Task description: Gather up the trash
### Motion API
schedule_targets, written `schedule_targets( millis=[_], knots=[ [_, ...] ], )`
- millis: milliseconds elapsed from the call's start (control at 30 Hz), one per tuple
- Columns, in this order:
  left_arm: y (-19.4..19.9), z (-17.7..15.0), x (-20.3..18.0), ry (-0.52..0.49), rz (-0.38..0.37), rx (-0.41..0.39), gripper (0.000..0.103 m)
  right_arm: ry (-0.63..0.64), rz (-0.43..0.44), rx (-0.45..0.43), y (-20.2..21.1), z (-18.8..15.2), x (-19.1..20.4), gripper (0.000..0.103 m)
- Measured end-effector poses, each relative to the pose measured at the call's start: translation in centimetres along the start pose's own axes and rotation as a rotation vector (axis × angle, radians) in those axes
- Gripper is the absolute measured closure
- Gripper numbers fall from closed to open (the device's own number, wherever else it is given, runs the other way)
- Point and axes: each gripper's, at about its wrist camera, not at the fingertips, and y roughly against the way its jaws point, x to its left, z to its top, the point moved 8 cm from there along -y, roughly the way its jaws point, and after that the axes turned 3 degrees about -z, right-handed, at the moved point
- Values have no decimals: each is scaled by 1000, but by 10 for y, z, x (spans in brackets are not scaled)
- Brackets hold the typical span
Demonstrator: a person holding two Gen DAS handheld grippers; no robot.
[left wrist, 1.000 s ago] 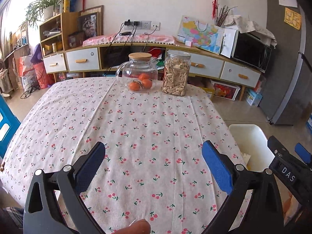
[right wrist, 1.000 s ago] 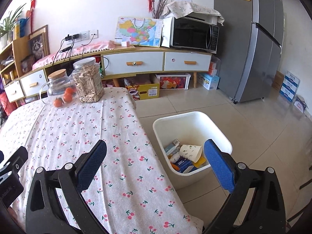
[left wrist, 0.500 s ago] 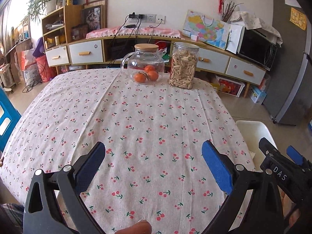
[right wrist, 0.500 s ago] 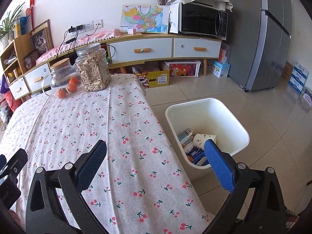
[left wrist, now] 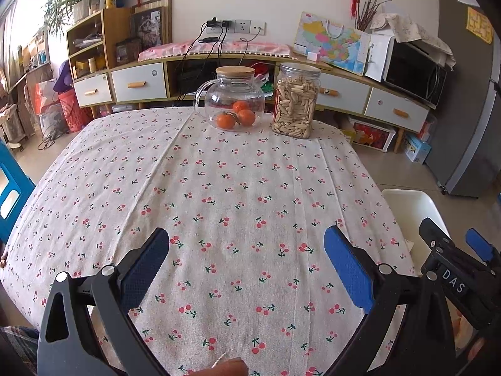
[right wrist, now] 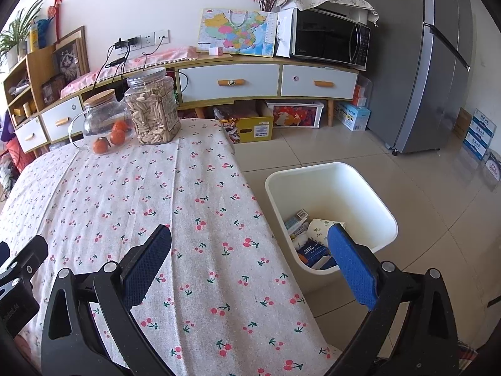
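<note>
I'm holding both the left tongs (left wrist: 246, 266) and right tongs (right wrist: 249, 264) spread wide and empty over the bare cherry-print table (right wrist: 156, 206), seeing trash lying in the white plastic bin (right wrist: 339, 178) on the floor just beside it, so collecting is looking finished.

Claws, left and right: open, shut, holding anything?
Left claw: open, holding nothing, over the tablecloth.
Right claw: open, holding nothing, at the table edge beside the bin.

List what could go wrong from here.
The glass teapot and seed jar stand near the table's far edge; a careless sweep by either gripper could knock them off. The white bin sits on the floor beside the table, below the right gripper; a bump might tip it.
</note>
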Motion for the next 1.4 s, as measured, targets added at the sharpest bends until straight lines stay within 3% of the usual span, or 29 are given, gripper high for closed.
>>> schedule_targets(
  millis=[400, 1400],
  knots=[
    [-2, -1, 2, 4, 11, 11, 7, 62, 6, -35, 7, 1, 10, 7],
    [-9, -4, 1, -12, 27, 20, 7, 52, 26, 5, 1, -5, 11, 7]
  ],
)
